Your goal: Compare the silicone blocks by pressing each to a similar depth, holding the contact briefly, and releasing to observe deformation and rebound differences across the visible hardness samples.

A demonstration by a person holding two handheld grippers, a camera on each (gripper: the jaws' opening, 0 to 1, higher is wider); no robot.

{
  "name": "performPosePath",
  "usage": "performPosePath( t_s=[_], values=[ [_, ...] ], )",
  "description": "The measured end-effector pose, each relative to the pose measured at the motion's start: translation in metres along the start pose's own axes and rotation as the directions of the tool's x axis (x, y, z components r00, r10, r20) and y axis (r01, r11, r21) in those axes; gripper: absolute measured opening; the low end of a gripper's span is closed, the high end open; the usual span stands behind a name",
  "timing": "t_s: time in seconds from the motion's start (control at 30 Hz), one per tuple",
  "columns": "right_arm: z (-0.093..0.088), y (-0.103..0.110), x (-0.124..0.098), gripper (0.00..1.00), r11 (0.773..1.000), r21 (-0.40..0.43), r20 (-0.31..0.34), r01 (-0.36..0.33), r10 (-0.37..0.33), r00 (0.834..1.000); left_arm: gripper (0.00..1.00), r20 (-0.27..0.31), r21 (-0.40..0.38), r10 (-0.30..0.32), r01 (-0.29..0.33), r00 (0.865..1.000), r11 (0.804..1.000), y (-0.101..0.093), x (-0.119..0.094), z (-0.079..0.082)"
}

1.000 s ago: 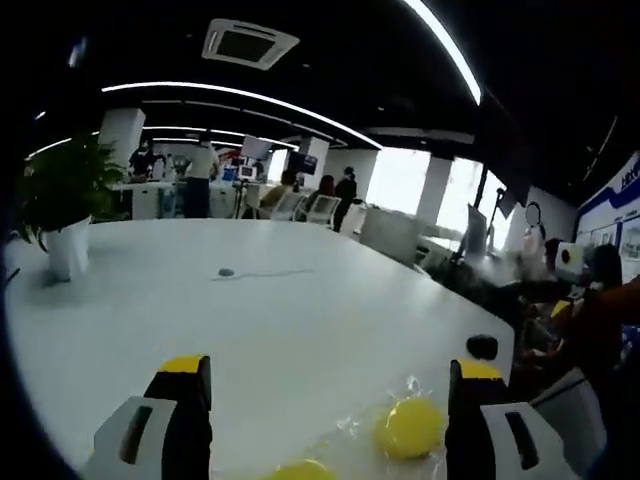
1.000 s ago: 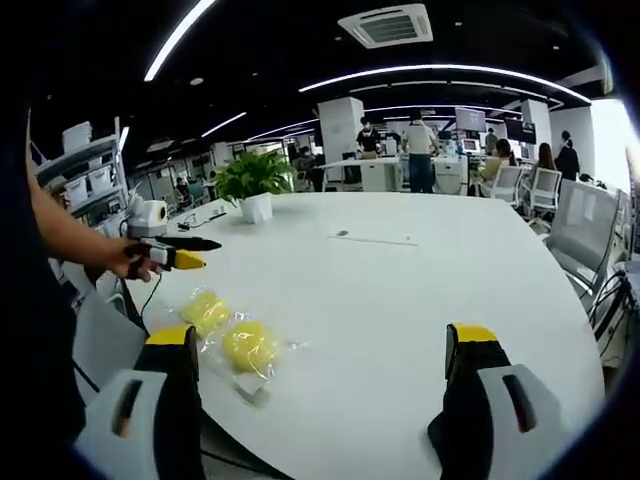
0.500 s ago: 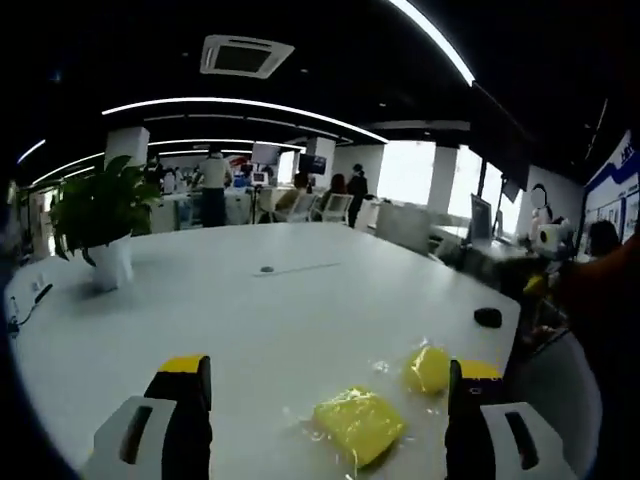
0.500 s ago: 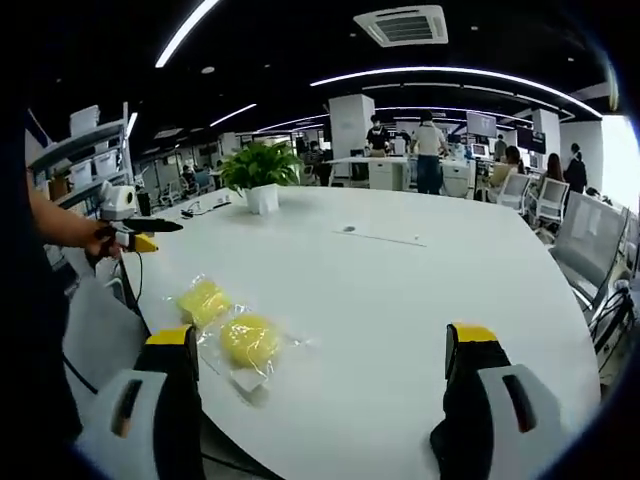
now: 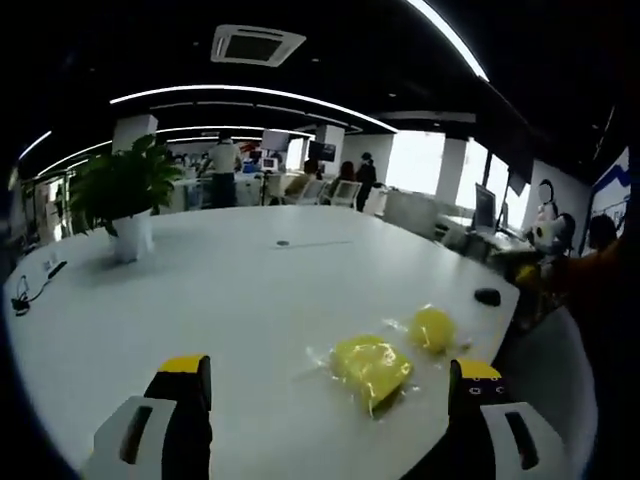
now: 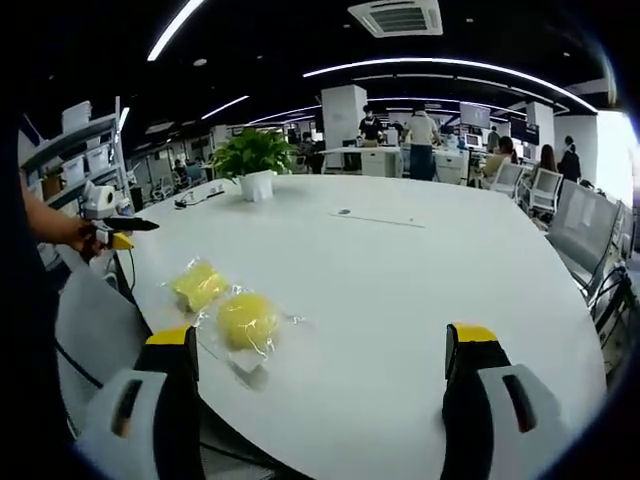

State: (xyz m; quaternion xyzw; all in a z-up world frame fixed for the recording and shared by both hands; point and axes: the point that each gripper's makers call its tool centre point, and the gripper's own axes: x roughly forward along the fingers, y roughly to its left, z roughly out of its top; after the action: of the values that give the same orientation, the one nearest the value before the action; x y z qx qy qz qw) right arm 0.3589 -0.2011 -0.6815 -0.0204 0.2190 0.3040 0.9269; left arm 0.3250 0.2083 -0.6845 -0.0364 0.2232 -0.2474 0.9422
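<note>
Two bagged yellow blocks [image 6: 225,305] lie near the table [image 6: 400,300] edge, within reach. Left tongs [image 5: 325,400] and right tongs [image 6: 325,395] gape, empty, clear of them; pressing not begun.

Premises: open-plan office. Evidence: large white oval worktop [image 6: 400,290], potted plant [image 6: 253,165], swivel office chairs [image 6: 585,235], ceiling air-conditioning cassette [image 6: 390,17], curved strip lighting [image 6: 440,66], staff at distant desks [image 6: 400,160], storage shelving [image 6: 75,165].

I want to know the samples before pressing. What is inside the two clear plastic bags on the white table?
Each clear bag holds one yellow block: a squarish one and a rounder one, lying on the white table. Their undersides are hidden, and any hardness label is too small to read.
</note>
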Motion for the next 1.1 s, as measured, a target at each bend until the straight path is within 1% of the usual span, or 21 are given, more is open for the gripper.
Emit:
performPosePath(
  t_s=[0.07, 0.2, 0.33, 0.6, 0.83, 1.1],
  values=[
    [-0.002, 0.0, -0.001, 0.97, 1.0, 0.007, 0.0, 0.01, -0.01, 1.0, 1.0, -0.006, -0.011, 0.009, -0.009, 1.0, 1.0, 0.004, -0.002, -0.005],
    [-0.005, 0.002, -0.001, 0.97, 1.0, 0.016, 0.005, 0.02, -0.02, 1.0, 1.0, -0.013, -0.004, 0.006, -0.006, 1.0, 1.0, 0.005, -0.002, -0.009],
    [-0.004, 0.005, -0.001, 0.97, 1.0, 0.014, 0.011, 0.021, -0.021, 1.0, 1.0, 0.0, 0.001, 0.0, 0.0, 1.0, 1.0, 0.003, -0.001, -0.003],
    [-0.004, 0.005, -0.003, 0.97, 0.999, 0.016, 0.015, 0.035, -0.035, 0.999, 1.0, 0.011, 0.007, -0.013, 0.013, 1.0, 1.0, 0.004, 0.004, 0.002],
    [-0.01, 0.002, -0.007, 0.97, 0.999, 0.017, -0.004, 0.043, -0.043, 0.999, 1.0, 0.01, 0.005, -0.014, 0.014, 1.0, 1.0, 0.006, 0.007, 0.0],
    [-0.01, 0.004, -0.004, 0.97, 0.999, 0.012, -0.008, 0.034, -0.034, 0.999, 1.0, 0.005, -0.003, -0.001, 0.001, 1.0, 1.0, 0.009, 0.002, -0.003]
  ],
)
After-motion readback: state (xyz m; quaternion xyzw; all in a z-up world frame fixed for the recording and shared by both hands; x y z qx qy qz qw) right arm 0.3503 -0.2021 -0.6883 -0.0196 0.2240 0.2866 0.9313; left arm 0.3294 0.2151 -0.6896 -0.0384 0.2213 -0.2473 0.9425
